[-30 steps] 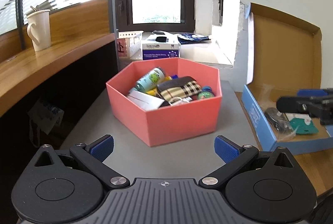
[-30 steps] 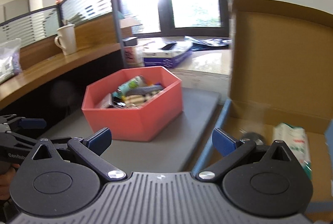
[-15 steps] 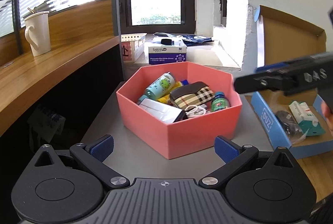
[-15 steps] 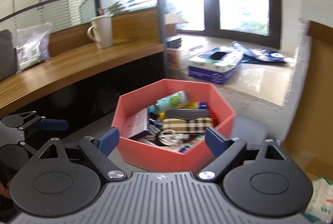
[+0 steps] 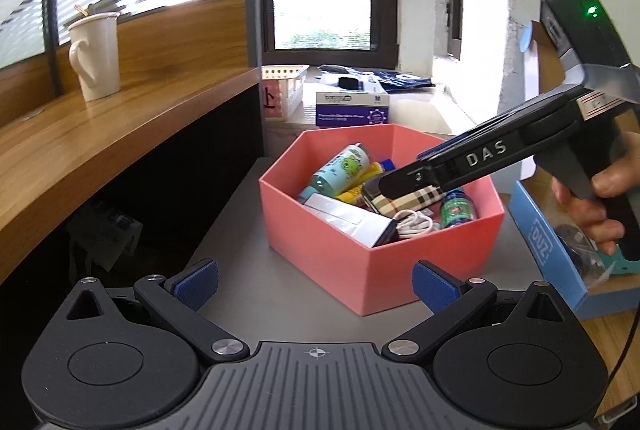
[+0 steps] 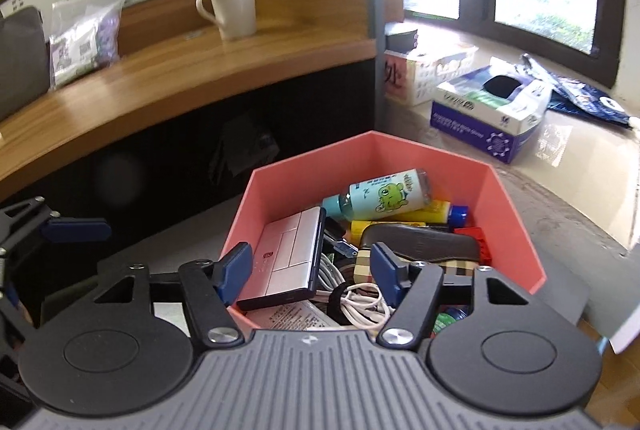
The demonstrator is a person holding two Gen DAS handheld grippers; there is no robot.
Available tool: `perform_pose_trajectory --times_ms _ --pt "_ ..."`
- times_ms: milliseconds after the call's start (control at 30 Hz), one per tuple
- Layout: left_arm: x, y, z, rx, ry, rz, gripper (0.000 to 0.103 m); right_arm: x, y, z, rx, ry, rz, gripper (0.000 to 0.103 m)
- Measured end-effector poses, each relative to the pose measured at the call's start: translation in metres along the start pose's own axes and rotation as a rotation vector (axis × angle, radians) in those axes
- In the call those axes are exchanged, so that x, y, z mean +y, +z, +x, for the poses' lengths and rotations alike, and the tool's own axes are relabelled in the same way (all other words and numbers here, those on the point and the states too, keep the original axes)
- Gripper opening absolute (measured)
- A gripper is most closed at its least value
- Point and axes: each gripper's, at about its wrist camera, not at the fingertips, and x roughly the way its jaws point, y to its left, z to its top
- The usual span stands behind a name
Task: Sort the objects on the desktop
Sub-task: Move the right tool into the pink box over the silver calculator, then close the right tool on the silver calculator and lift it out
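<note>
Pink bin (image 6: 512, 214): right gripper (image 6: 312, 272) open above its silver case (image 6: 286, 256); left gripper (image 5: 316, 284) open, just before it.

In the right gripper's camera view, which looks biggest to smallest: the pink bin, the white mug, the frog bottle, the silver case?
1. pink bin
2. silver case
3 and 4. white mug and frog bottle look about alike; the mug stands farther off on the wooden counter, so its true size is unsure.

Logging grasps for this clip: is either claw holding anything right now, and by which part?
Nothing is held. The right claw is open above the pink box; the left claw is open, empty.
</note>
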Motion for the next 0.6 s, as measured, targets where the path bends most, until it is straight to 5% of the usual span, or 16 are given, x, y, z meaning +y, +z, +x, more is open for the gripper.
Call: perform_pose_trajectory --times_ms 300,600 --pt "0.014 -0.003 0.017 0.017 -0.014 -0.016 0.103 -0.005 0.01 0.04 0.09 0.016 0.006 0.065" --pt "0.015 0.011 0.032 -0.004 -0.035 0.001 0.103 -0.014 0.011 0.073 0.229 0.068 0.04 0.04"
